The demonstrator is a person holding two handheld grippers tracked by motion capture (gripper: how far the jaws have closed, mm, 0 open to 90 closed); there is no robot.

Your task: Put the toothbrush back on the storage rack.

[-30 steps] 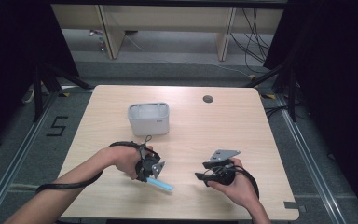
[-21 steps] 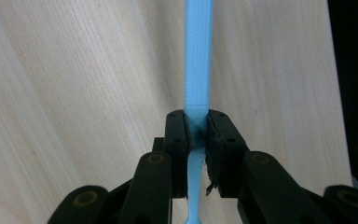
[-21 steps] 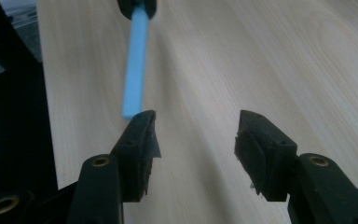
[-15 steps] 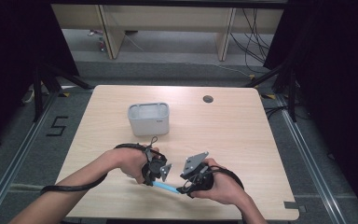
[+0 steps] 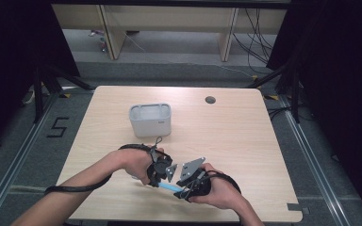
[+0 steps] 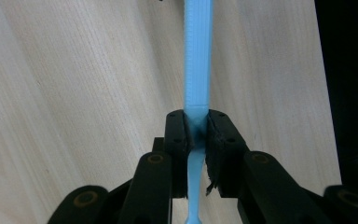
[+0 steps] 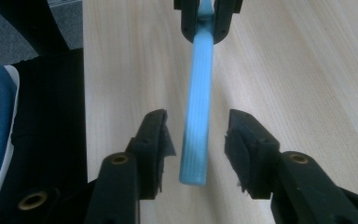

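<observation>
From above, I see my left claw (image 5: pixel 166 173) and right claw (image 5: pixel 187 187) meeting near the counter (image 5: pixel 245 141) front edge, bin (image 5: pixel 150 119) well beyond. Left gripper view: jaws clamp the blue stick (image 6: pixel 198 70). Right gripper view: my jaws gape around its free end, gaps either side.

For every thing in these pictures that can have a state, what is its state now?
Left gripper: shut on the blue stick, at a narrow part of it.
Blue stick: held above the table, its free end between the right jaws.
Right gripper: open, jaws not touching the stick.
Grey box: upright, open on top.
</observation>
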